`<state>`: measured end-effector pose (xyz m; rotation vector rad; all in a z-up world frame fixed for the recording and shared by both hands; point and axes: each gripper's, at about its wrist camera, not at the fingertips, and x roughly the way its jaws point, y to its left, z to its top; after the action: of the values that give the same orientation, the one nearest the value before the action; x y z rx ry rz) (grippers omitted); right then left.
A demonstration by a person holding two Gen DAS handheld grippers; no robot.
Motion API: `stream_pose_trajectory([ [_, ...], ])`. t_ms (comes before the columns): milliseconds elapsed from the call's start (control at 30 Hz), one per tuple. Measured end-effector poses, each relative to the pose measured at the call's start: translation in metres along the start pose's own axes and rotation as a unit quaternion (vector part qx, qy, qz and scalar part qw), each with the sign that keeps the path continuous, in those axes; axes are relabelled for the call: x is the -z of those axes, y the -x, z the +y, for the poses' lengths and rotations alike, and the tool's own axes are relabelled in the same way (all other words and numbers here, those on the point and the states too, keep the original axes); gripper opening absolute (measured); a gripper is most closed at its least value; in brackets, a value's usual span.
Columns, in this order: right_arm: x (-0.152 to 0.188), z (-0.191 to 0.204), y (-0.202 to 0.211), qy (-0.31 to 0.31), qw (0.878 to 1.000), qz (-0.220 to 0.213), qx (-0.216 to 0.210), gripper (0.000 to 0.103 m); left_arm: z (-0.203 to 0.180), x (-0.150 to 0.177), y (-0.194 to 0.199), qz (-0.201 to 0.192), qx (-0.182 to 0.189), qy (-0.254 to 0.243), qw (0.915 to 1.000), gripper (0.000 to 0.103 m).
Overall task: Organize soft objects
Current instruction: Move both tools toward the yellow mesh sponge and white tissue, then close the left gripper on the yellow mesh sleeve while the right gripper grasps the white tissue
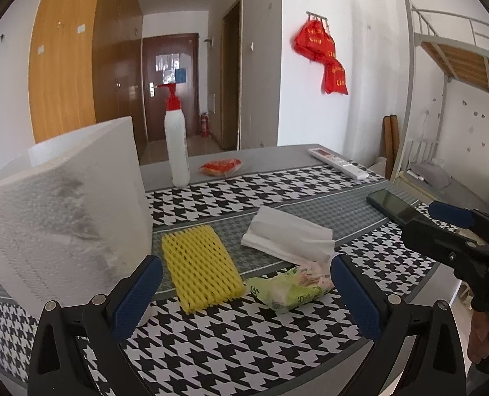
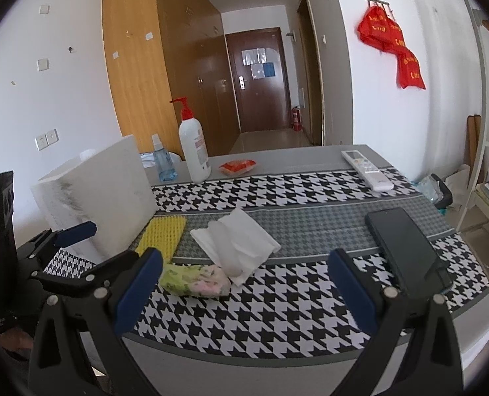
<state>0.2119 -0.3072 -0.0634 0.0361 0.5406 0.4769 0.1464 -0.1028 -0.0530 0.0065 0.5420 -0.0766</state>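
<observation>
A yellow foam net sleeve (image 1: 201, 266) (image 2: 161, 236) lies flat on the houndstooth tablecloth (image 1: 251, 333) (image 2: 277, 313). Right of it lie a white folded tissue (image 1: 287, 235) (image 2: 236, 242) and a green tissue packet (image 1: 289, 287) (image 2: 195, 280). A white foam box (image 1: 66, 204) (image 2: 102, 191) stands at the left. My left gripper (image 1: 246, 292) is open and empty, just above the sleeve and packet. My right gripper (image 2: 244, 288) is open and empty, hovering near the packet and tissue; it shows at the right edge of the left wrist view (image 1: 455, 227).
A white pump bottle (image 1: 176, 142) (image 2: 193, 145), a red snack packet (image 1: 221, 167) (image 2: 238, 166) and a white remote (image 1: 338, 163) (image 2: 366, 169) sit at the far side. A black phone (image 1: 393, 207) (image 2: 406, 250) lies right. A blue spray bottle (image 2: 162, 160) stands behind the box.
</observation>
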Motion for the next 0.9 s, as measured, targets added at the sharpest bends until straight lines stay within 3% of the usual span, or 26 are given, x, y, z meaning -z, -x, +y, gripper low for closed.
stream_pose_trajectory([
  [400, -0.008, -0.007, -0.028, 0.014, 1.000, 0.024, 0.002, 0.101, 0.000, -0.011, -0.028, 0.020, -0.032, 0.002, 0.9993, 0.100],
  [900, -0.012, -0.007, -0.058, 0.026, 0.998, 0.047, -0.016, 0.101, 0.010, -0.008, -0.063, 0.066, -0.073, 0.016, 0.9950, 0.091],
])
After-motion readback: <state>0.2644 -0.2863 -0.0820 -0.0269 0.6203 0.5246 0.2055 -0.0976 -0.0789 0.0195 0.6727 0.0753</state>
